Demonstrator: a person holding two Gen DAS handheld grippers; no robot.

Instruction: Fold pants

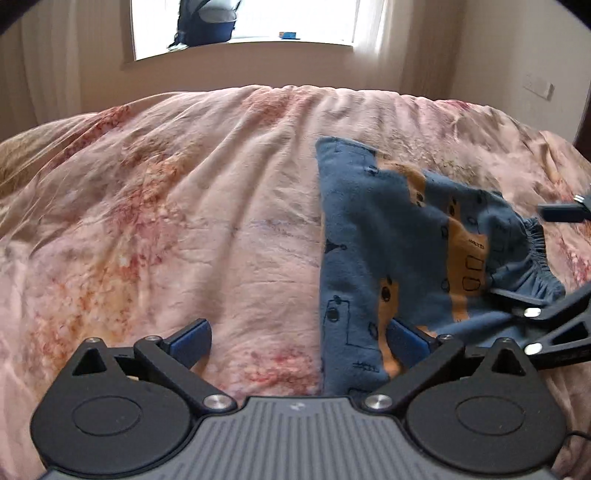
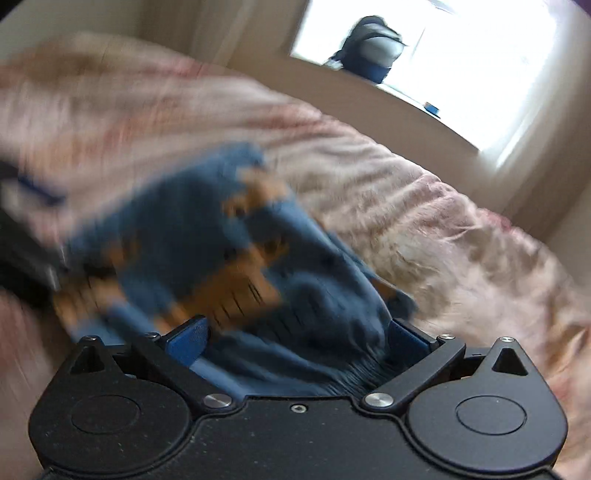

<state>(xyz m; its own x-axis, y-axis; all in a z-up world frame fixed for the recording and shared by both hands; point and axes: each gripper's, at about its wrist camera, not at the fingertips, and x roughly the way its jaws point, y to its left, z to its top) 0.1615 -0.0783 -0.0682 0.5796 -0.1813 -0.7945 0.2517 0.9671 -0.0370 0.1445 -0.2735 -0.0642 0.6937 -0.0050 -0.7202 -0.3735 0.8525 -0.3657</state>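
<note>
Small blue pants [image 1: 406,236] with orange patches lie folded on the pink floral bedspread [image 1: 184,221], right of centre in the left wrist view. My left gripper [image 1: 299,339] is open, low over the bed at the pants' near left edge; its right finger touches the cloth. My right gripper [image 2: 297,341] is open with the elastic waistband between its fingers; the pants [image 2: 207,236] stretch away from it, blurred by motion. The right gripper also shows in the left wrist view [image 1: 546,258] at the waistband.
A window sill [image 1: 243,44] beyond the bed holds a dark backpack [image 1: 207,22] and a small blue object. Walls and curtains stand behind the bed. A wall switch [image 1: 539,88] is at the right.
</note>
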